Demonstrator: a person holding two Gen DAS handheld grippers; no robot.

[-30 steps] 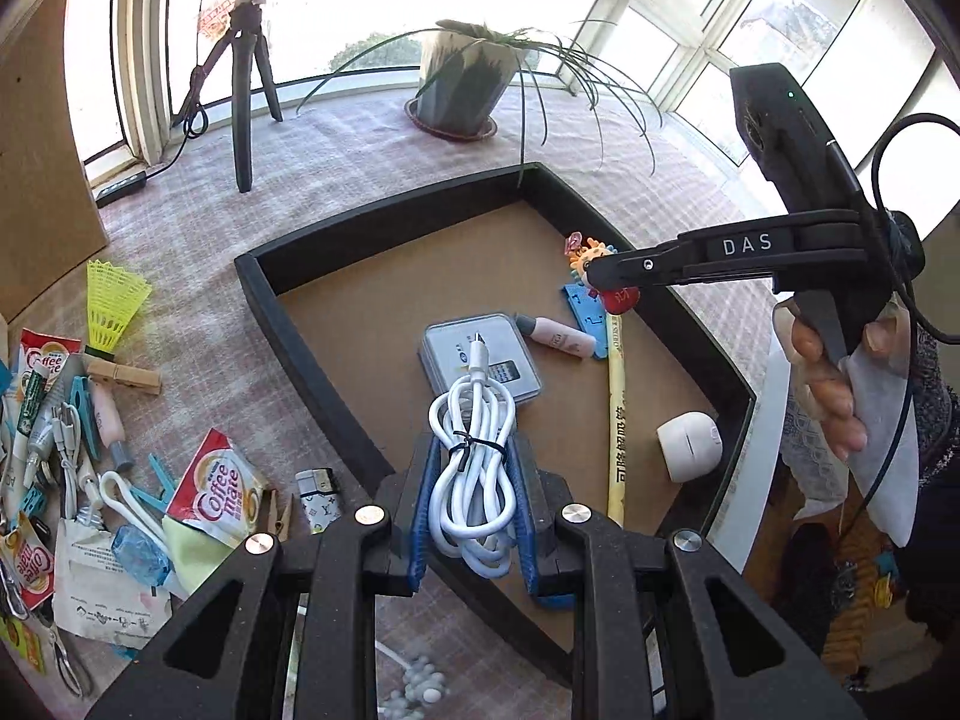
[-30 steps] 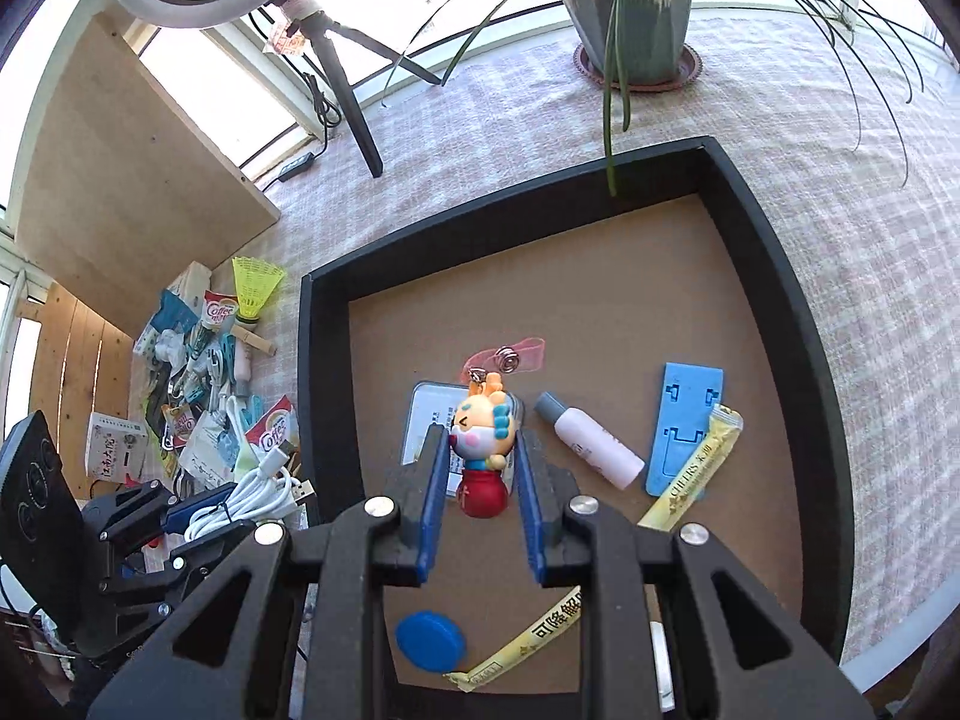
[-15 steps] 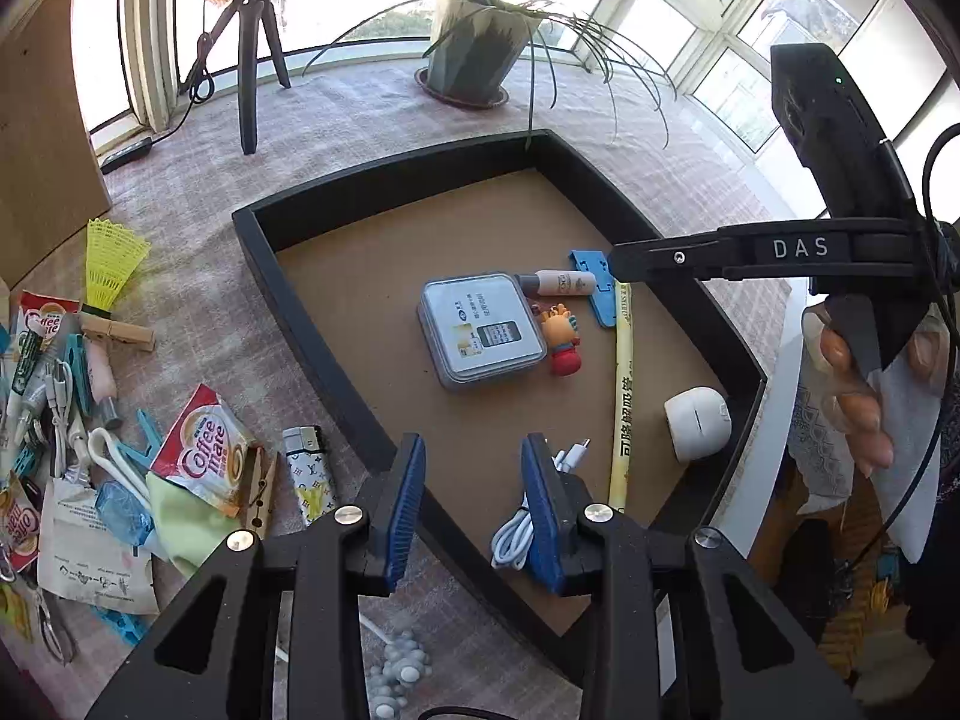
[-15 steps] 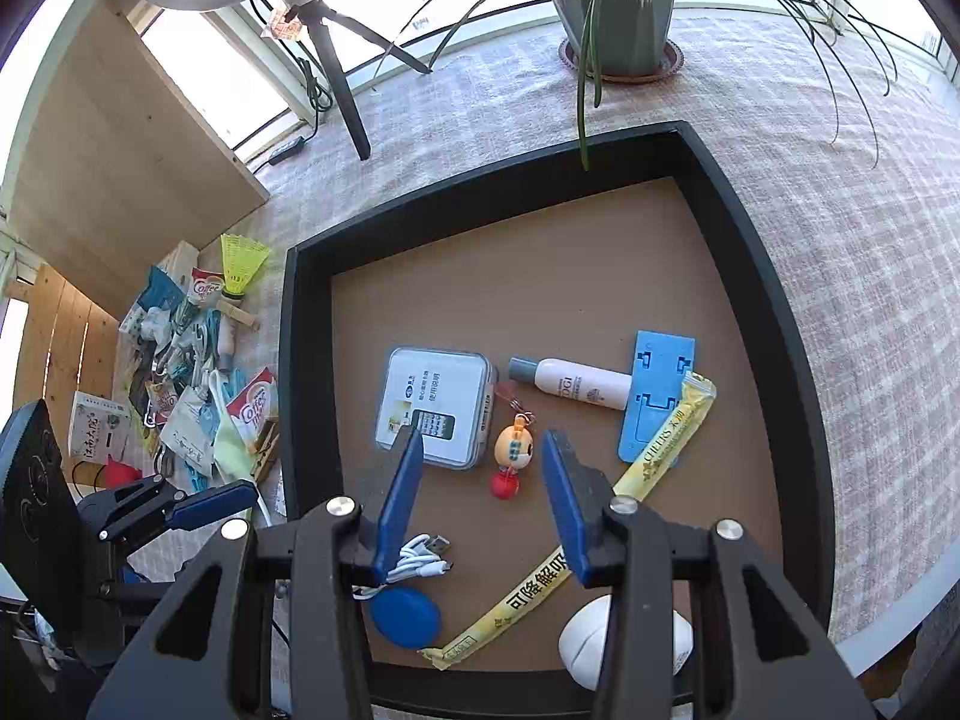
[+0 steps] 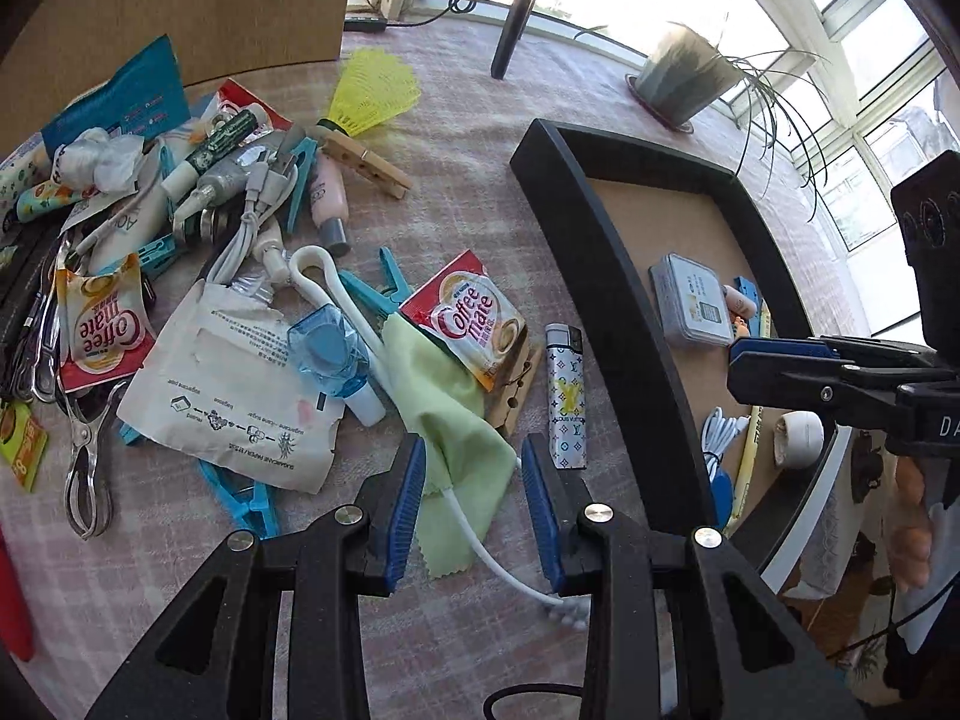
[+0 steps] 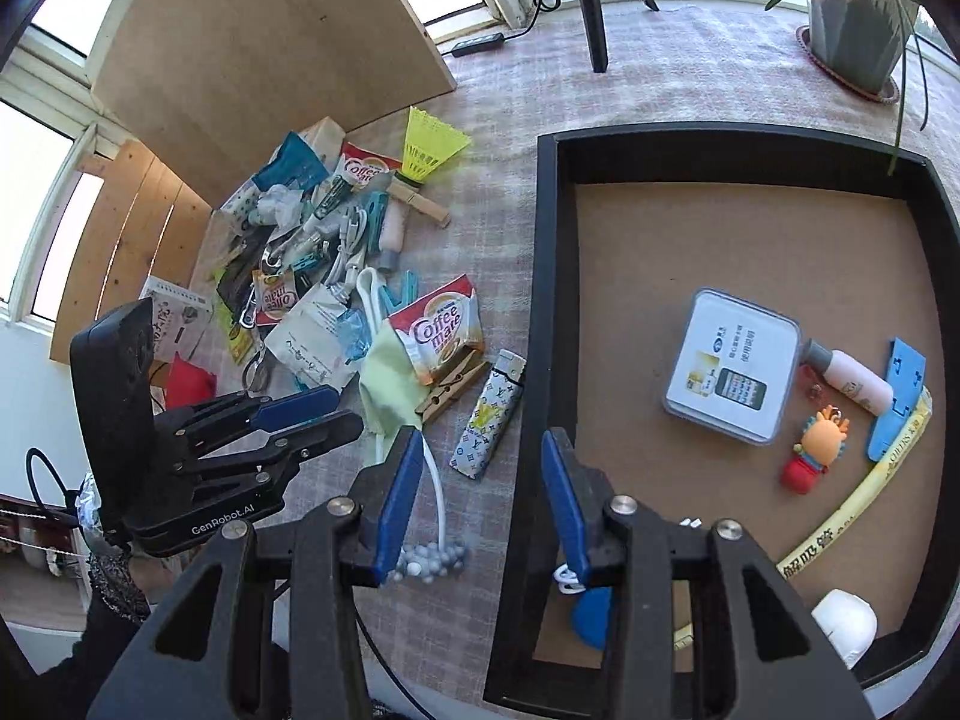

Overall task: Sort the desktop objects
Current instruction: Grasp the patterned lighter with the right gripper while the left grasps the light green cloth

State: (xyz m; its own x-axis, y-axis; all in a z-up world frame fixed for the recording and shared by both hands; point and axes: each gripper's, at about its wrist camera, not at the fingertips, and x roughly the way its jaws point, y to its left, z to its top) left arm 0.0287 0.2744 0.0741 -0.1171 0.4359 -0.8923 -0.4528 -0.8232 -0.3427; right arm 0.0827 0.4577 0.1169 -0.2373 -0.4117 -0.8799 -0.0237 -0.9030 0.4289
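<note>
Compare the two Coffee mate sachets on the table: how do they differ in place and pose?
The nearer Coffee mate sachet lies beside the black tray, on a green cloth, printed side up. The farther Coffee mate sachet lies in the clutter pile, turned another way. Both are red and white.

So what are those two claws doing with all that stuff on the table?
A person is tidying a messy pile into a black tray. The tray already holds a tin, a toy figure, a small bottle and a white cable. Both claws are open and hold nothing. The left claw hangs over a green cloth by the pile; the right claw is over the tray's edge, near a lighter.
</note>
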